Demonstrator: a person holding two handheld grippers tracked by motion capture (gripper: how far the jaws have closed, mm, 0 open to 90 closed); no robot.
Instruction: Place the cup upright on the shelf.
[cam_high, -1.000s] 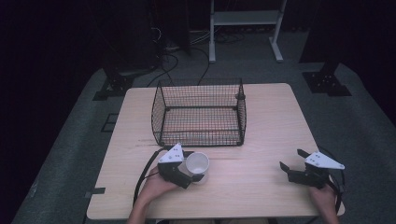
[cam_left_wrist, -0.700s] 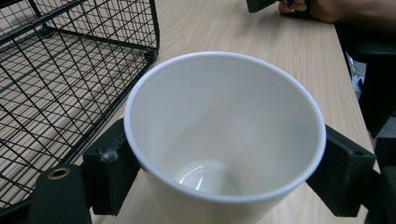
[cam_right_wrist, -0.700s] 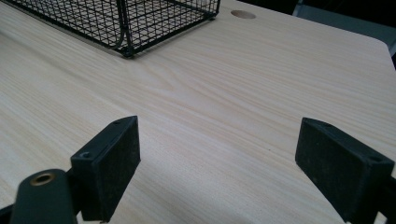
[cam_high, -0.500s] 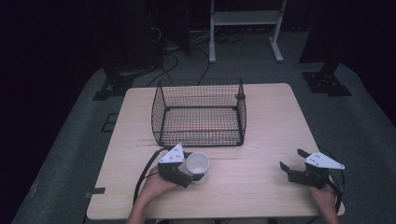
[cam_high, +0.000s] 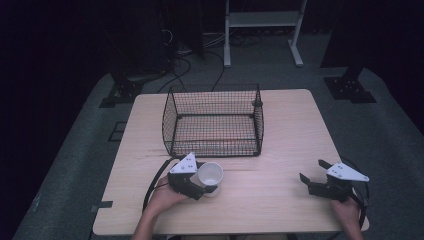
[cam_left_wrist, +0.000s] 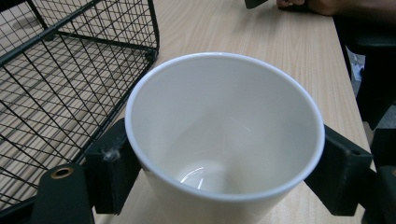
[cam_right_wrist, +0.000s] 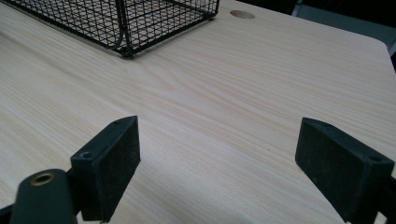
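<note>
On the pale wooden table (cam_high: 280, 145) we see a black wire basket (cam_high: 214, 121) standing toward the far side. Just in front of it, near the table's front left, our left gripper (cam_high: 206, 183) has just been closing and now clamps the white mug (cam_high: 210, 174) between its jaws. Well apart, our right gripper (cam_high: 311, 176) rests wide and holds nothing.

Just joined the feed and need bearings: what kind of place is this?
Probably a lab or recording studio: one pale wooden table on grey carpet, dark surroundings, floor cables and a white metal stand behind it.
</note>
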